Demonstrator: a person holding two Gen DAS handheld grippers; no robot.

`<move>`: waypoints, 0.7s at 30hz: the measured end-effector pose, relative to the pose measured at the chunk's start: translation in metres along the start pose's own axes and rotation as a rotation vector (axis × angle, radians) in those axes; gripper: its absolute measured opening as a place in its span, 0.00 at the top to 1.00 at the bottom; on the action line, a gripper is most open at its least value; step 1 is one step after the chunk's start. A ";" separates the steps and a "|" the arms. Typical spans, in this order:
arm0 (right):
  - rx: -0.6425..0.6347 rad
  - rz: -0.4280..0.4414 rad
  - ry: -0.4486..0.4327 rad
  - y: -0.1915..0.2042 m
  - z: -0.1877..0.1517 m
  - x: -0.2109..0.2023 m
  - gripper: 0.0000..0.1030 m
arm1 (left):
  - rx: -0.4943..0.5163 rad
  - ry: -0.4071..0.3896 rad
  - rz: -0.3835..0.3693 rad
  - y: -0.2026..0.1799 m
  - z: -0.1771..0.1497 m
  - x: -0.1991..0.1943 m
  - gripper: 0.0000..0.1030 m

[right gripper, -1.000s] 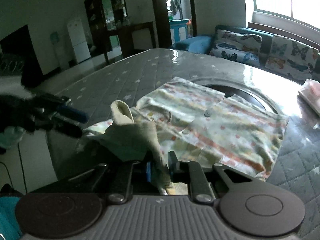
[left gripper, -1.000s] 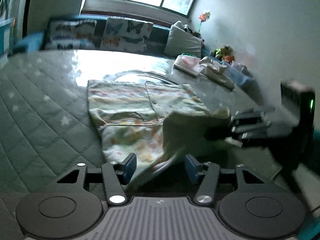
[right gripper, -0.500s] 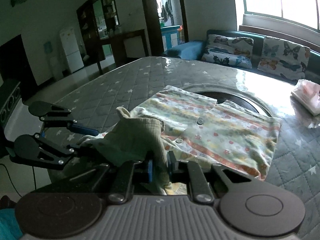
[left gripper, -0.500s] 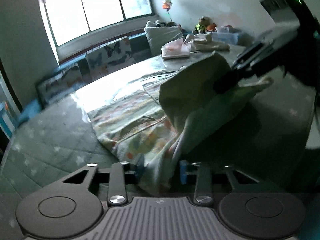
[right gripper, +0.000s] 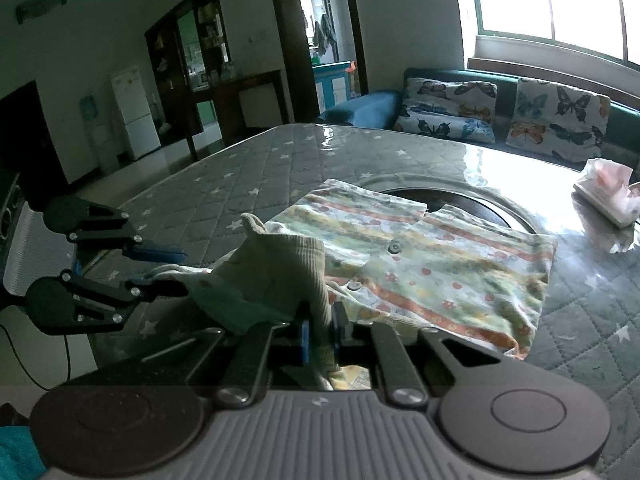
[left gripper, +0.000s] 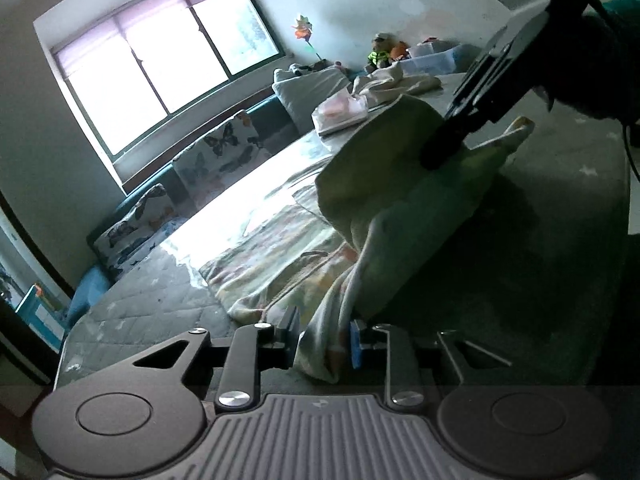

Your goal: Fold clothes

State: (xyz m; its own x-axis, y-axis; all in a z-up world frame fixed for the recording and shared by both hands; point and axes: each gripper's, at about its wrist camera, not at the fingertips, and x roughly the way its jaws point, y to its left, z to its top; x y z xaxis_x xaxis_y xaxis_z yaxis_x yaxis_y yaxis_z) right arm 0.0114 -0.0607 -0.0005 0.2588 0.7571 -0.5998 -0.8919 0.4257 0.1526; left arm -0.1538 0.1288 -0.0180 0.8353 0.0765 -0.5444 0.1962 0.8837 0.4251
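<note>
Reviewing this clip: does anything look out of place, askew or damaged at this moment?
Nothing looks damaged or spilled. The only untidy part is the patterned garment: its far half lies flat on the quilted mattress, while the near sleeve is bunched and lifted, with the right gripper shut on its ribbed cuff and the left gripper holding fabric too.

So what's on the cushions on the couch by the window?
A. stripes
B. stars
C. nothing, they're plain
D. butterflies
D. The cushions on the dark couch under the window are white with coloured butterflies printed on them, seen in both wrist views; the stars are on the grey quilted cover instead.
</note>
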 end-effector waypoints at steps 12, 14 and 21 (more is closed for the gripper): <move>-0.042 0.015 -0.065 0.012 -0.010 -0.039 0.95 | -0.070 -0.086 -0.084 0.000 0.010 -0.032 0.93; -0.050 0.021 -0.068 0.015 -0.013 -0.051 0.95 | -0.092 -0.104 -0.119 -0.002 0.012 -0.046 0.93; -0.077 0.076 -0.024 0.032 -0.017 -0.101 0.96 | -0.213 -0.154 -0.226 -0.002 0.016 -0.091 0.93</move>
State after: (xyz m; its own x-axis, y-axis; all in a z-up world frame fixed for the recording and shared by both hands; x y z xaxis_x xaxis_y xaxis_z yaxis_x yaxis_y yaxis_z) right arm -0.0499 -0.1322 0.0518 0.1978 0.7979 -0.5694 -0.9348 0.3284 0.1354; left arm -0.2223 0.1130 0.0422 0.8538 -0.1881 -0.4855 0.2867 0.9482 0.1368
